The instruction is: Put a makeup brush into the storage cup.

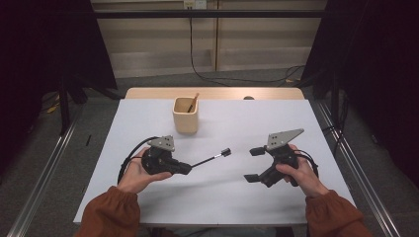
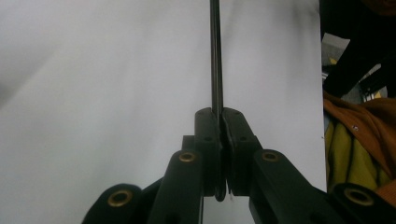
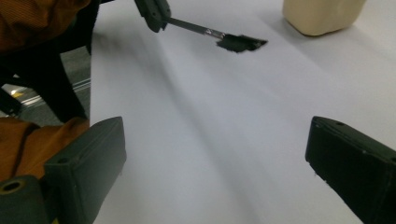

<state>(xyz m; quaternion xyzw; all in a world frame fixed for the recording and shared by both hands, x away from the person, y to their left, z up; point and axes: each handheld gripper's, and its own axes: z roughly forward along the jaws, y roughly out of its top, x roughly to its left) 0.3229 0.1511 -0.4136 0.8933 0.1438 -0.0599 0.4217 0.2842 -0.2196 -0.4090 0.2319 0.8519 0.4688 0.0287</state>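
In the high view, the left gripper (image 1: 184, 168) sits at about eight o'clock on the white table (image 1: 148, 197), cradled in the person's left hand (image 1: 136, 175), its jaws pointing toward three o'clock. The jaws are pressed together on the handle end of a thin dark brush (image 1: 213, 157). The brush shaft runs out level from the jaws toward two o'clock, and its small black head hangs over the middle of the table. The left gripper view shows the same grip up close: the two black pads meet around the slim shaft (image 2: 215, 56), which rises straight toward twelve o'clock from between them.

The right gripper (image 1: 254, 164) lies at about four o'clock in the high view, held by the right hand (image 1: 299, 173), and points toward nine o'clock, facing the brush head. Its jaws stand wide apart with nothing between them. It is near the brush head but apart from it. In the right gripper view the brush head (image 3: 240, 43) appears at twelve o'clock, beyond the spread jaws.

A pale wooden cup (image 1: 186, 115) stands upright at about eleven o'clock from the table's centre, with a wooden stick (image 1: 193, 102) leaning inside it. The cup is well apart from both grippers.
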